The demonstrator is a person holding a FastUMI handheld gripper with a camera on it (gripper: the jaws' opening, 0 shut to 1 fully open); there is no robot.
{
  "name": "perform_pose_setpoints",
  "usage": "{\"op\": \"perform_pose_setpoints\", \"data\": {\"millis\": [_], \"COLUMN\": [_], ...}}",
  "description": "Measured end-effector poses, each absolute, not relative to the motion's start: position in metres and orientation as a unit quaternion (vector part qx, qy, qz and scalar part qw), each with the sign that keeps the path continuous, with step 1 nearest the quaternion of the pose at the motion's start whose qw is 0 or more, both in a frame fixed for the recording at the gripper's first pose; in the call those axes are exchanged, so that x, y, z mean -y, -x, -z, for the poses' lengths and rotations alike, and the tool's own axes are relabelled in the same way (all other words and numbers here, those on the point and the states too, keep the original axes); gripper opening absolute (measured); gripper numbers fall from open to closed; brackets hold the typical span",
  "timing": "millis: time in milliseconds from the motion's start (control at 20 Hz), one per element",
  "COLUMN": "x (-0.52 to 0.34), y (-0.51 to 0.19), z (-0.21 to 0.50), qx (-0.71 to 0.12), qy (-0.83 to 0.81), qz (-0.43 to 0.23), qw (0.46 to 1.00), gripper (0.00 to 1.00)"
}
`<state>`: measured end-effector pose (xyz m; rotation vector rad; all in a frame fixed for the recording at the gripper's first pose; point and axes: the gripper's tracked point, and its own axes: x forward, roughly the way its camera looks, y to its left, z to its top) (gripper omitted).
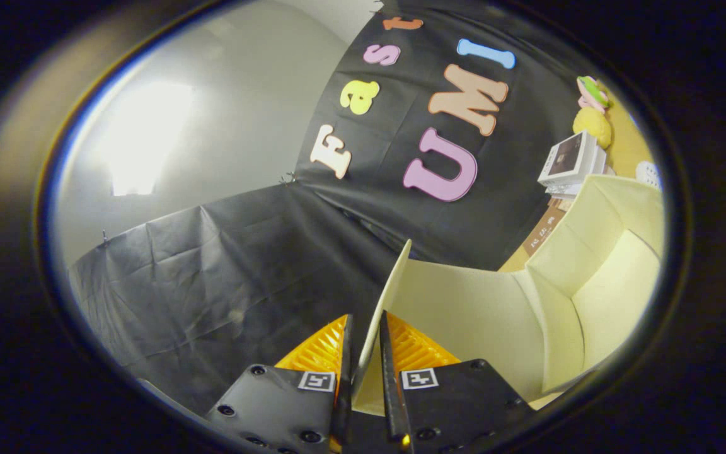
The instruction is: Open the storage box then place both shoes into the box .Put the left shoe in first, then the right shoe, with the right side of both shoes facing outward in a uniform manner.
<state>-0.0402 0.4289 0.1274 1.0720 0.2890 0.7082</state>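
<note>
The claw (363,340) is clenched on the thin edge of the box lid (394,284), one finger pressing each face. The lid rises edge-on from between the fingers and stands lifted. To the claw's right spreads the pale box (590,284), its inside open toward the camera. Beyond the box, farther right, sits a small stack of books (571,161) (a yellow toy (593,123) above them).
</note>
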Motion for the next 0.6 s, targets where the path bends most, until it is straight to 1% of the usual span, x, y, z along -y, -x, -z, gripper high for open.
{"op": "perform_pose_setpoints", "data": {"millis": [100,250,400,600], "x": [-0.443,-0.467,-0.473,-0.46], "y": [0.045,0.056,0.064,0.061], "z": [-0.122,-0.103,-0.067,-0.052], "qx": [-0.142,-0.162,-0.194,-0.186], "qy": [-0.479,-0.429,-0.373,-0.311], "qz": [-0.338,-0.35,-0.348,-0.341], "qw": [0.798,0.817,0.838,0.867], "gripper": [0.24,0.43,0.62,0.86]}}
